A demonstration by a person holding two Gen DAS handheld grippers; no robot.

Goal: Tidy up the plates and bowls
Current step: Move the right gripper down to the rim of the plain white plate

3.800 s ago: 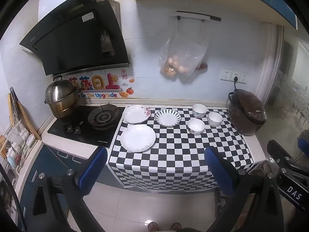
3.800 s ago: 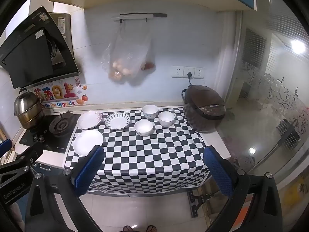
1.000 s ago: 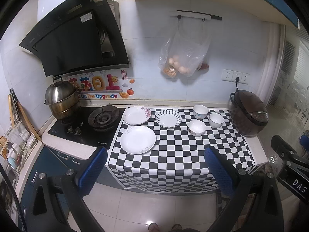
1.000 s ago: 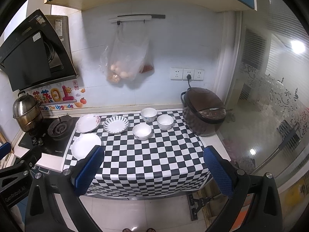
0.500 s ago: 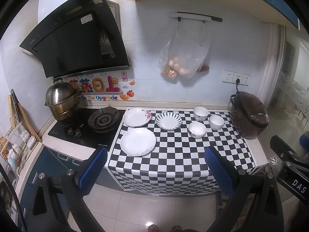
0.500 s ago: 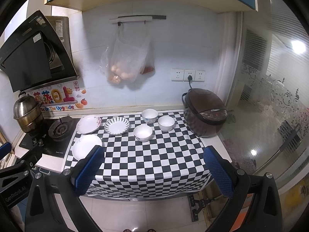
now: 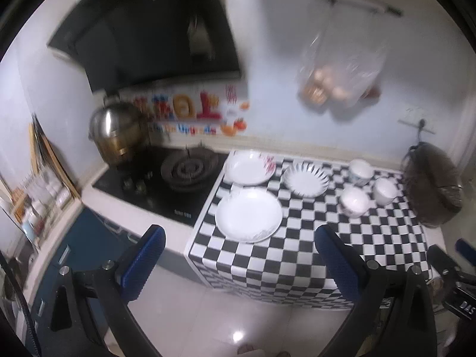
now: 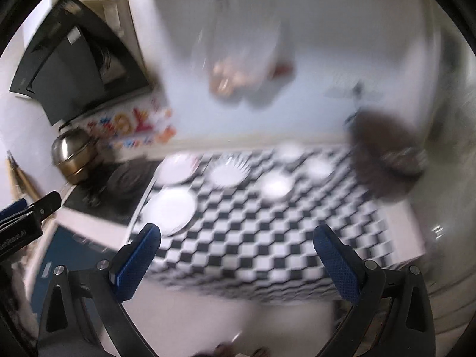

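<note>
Three plates lie on the checkered counter (image 7: 297,238): a large white plate (image 7: 248,214) at the front left, a flower-printed plate (image 7: 249,167) behind it, and a striped-rim plate (image 7: 306,178) to the right. Three white bowls (image 7: 354,201) (image 7: 360,170) (image 7: 385,190) stand further right. My left gripper (image 7: 239,255) is open and empty, in front of the counter edge, short of the large plate. My right gripper (image 8: 236,253) is open and empty, in front of the counter; its view is blurred, the plates (image 8: 169,208) and bowls (image 8: 276,186) showing as white patches.
A gas hob (image 7: 187,170) and a steel pot (image 7: 119,132) stand left of the cloth. A brown rice cooker (image 7: 431,187) stands at the right end. A plastic bag of food (image 7: 339,74) hangs on the wall. A black range hood (image 7: 148,35) overhangs the hob.
Both grippers have moved forward and down toward the counter, so the plates and bowls appear larger. The right wrist view is now motion-blurred. The dishes have not moved.
</note>
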